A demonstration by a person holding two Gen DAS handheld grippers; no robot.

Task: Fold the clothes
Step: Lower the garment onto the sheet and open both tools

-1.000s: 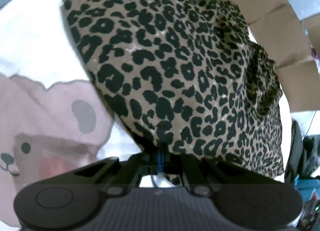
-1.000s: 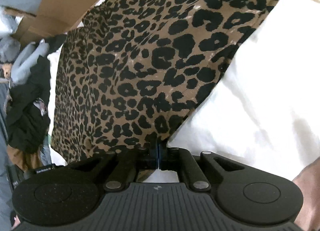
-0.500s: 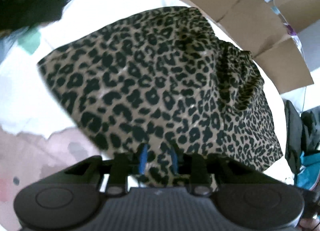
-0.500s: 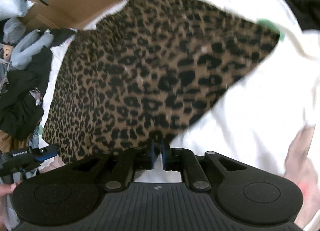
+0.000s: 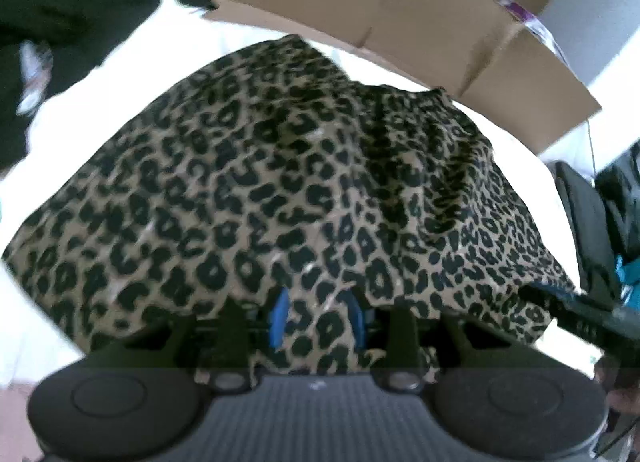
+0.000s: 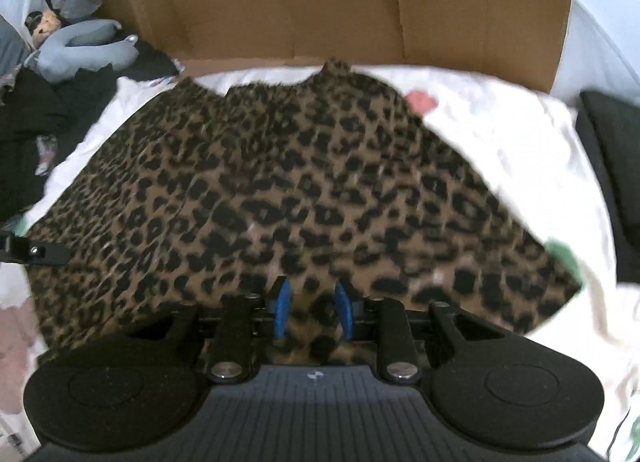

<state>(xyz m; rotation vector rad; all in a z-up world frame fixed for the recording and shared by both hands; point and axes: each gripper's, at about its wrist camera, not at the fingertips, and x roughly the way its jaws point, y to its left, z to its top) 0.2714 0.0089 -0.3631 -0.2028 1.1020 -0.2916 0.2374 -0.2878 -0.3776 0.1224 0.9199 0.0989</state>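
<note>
1. Below both my grippers, the leopard-print garment (image 5: pixel 288 189) lies spread on the white sheet (image 6: pixel 500 141), its near edge reaching under my fingers in each wrist view.
2. My left gripper (image 5: pixel 316 318) has just been opening; its blue pads (image 5: pixel 278 316) stand apart, with leopard cloth showing in the gap and no pad pressing on it.
3. My right gripper (image 6: pixel 314 308) has likewise just been opening; its blue pads (image 6: pixel 283 310) are spread, with the cloth's edge seen between them but not pinched.
4. Behind the garment, a flattened cardboard box (image 6: pixel 360 9) stands along the far edge of the sheet.
5. To the left in the right wrist view, a grey plush toy (image 6: pixel 88 47) rests on a heap of dark clothes (image 6: pixel 36 121).
6. Gathered folds bunch up on the garment's far right part in the left wrist view.
</note>
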